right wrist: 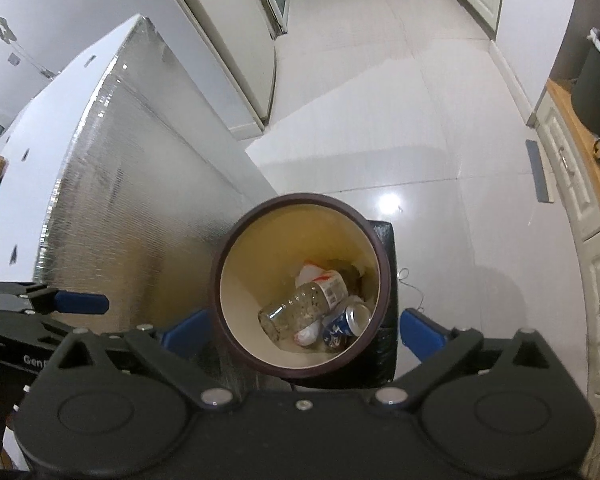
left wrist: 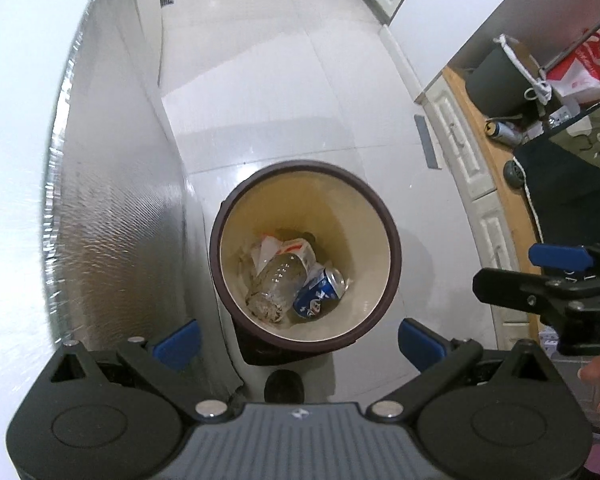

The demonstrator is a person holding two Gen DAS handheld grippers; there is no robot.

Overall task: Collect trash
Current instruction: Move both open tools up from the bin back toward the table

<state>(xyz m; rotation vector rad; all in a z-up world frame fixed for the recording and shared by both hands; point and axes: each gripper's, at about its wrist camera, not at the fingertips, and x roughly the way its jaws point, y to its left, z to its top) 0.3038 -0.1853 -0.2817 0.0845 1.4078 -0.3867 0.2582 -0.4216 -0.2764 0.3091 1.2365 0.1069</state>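
Observation:
A round trash bin with a dark brown rim and cream inside stands on the floor below both grippers; it also shows in the right wrist view. Inside lie a clear plastic bottle, a blue can and crumpled white wrappers; the right wrist view shows the bottle and the can too. My left gripper is open and empty above the bin's near rim. My right gripper is open and empty above the bin; it also shows at the left view's right edge.
A silver foil-faced white box stands to the left against the bin. A wooden counter with white drawers runs on the right, bearing a dark bucket, a can and a red-white bag. White floor tiles lie beyond. A fridge stands far left.

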